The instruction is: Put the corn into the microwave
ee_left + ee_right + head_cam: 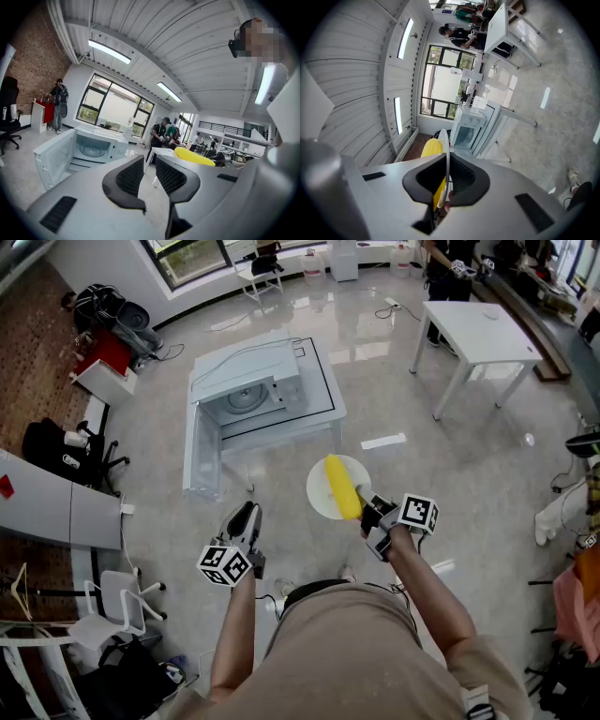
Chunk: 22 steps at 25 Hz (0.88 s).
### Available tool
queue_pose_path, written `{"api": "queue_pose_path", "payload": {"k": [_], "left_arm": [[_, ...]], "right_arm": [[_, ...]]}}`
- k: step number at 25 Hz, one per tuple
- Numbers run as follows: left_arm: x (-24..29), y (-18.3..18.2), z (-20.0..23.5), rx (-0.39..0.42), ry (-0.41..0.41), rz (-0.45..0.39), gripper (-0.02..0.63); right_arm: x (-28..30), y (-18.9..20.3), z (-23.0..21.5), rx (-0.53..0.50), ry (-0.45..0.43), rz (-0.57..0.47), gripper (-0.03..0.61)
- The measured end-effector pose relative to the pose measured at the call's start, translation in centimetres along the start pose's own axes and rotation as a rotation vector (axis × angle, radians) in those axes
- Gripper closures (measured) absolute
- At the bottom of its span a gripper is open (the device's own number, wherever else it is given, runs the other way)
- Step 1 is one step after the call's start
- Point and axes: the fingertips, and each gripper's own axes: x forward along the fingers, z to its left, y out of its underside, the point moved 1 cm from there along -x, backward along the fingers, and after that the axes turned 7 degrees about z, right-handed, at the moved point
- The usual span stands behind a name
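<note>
A yellow corn cob (342, 487) lies on a white plate (319, 493). My right gripper (367, 515) is shut on the plate's near rim and holds it in the air above the floor. In the right gripper view the plate (448, 145) runs edge-on between the jaws, with the corn (431, 150) on its left. The white microwave (248, 395) stands ahead on a low white table (323, 381), its door (203, 451) swung wide open towards me. My left gripper (246, 521) hangs left of the plate, jaws slightly apart and empty. The left gripper view shows the microwave (96, 147) and the corn (194, 157).
A taller white table (478, 329) stands at the back right. Office chairs and bags (56, 446) line the left side by a brick wall. People (161, 133) stand at the far end near the windows. A cable runs over the floor beside the microwave's table.
</note>
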Motion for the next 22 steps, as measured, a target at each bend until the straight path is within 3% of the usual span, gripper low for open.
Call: {"api": "queue_pose_path", "payload": {"k": [20, 22], "left_arm": [[-0.1, 0.3, -1.4, 0.001, -0.020, 0.004, 0.538], [-0.2, 0.3, -1.5, 0.009, -0.027, 0.006, 0.569]], "right_arm": [[-0.7, -0.2, 1.5, -0.034, -0.025, 0.046, 0.557], [-0.7, -0.2, 1.6, -0.032, -0.024, 0.048, 0.557]]}}
